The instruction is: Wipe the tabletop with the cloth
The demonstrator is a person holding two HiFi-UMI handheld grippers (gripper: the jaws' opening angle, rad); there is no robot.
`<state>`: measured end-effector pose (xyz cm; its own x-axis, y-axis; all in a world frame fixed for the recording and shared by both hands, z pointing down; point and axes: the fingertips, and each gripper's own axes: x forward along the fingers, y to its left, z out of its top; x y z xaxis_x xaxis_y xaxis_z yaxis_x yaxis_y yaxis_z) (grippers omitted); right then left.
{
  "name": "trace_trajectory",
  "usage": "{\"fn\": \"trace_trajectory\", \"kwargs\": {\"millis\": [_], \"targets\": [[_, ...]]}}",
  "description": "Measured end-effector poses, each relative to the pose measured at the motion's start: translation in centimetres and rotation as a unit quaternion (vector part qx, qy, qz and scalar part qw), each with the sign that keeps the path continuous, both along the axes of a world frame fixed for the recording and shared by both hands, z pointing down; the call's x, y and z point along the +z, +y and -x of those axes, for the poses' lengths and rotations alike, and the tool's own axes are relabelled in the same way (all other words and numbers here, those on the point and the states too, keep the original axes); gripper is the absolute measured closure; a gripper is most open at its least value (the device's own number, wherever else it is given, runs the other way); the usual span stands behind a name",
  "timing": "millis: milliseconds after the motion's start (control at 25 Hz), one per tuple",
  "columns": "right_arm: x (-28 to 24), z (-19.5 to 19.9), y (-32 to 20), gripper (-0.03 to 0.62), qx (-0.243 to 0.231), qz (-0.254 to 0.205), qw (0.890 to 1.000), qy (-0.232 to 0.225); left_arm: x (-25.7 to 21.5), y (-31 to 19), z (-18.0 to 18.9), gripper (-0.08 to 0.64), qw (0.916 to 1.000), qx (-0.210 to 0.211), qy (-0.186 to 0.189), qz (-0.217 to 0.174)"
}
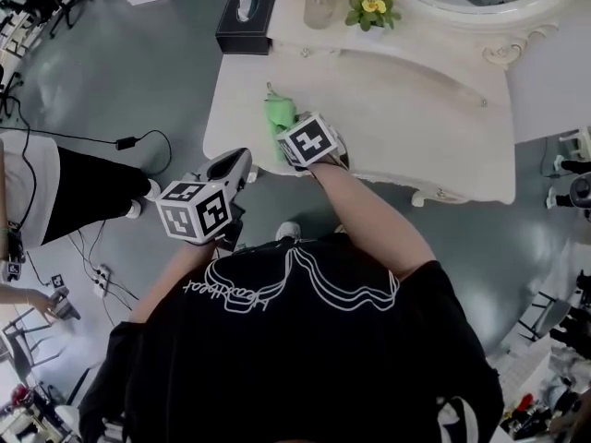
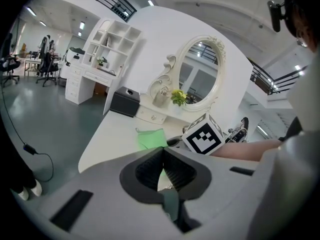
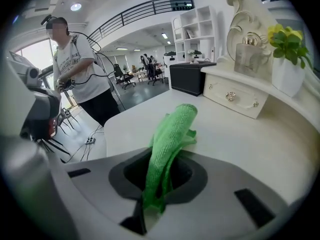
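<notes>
cloth (image 3: 170,134): green, nubby knit, soft, bunched into a long fold. it's clamped btwn the jaws of the right gripper (image 3: 161,160), free end lying on the tabletop (image 1: 397,109) near the front-left edge. left gripper (image 2: 162,156) is clenched on nothing, held off the table's front-left corner. progress, prob early: cloth sits at one corner, w/ the wide middle, right side and back strip left to cover; no streaks or dirt visible either way. top is smooth, glossy white, curved edge. black tissue box (image 1: 246,18) and yellow flowers (image 1: 372,4) stand at the back.
</notes>
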<state>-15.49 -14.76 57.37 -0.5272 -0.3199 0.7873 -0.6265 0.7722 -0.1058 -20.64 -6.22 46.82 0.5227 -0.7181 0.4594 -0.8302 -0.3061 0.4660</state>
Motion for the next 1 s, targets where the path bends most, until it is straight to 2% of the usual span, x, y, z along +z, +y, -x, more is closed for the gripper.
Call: {"fn": "trace_trajectory", "kwargs": {"millis": [640, 1000], "targets": [[0.0, -7.6, 0.4, 0.537, 0.026, 0.007, 1.000, 0.008, -1.2, -1.3, -5.4, 0.557, 0.9998, 0.020, 0.005, -0.007], [-0.1, -13.3, 0.4, 0.537, 0.039, 0.014, 0.999, 0.022, -2.3, -2.3, -9.8, 0.557, 0.9994, 0.031, 0.012, -0.008]]}}
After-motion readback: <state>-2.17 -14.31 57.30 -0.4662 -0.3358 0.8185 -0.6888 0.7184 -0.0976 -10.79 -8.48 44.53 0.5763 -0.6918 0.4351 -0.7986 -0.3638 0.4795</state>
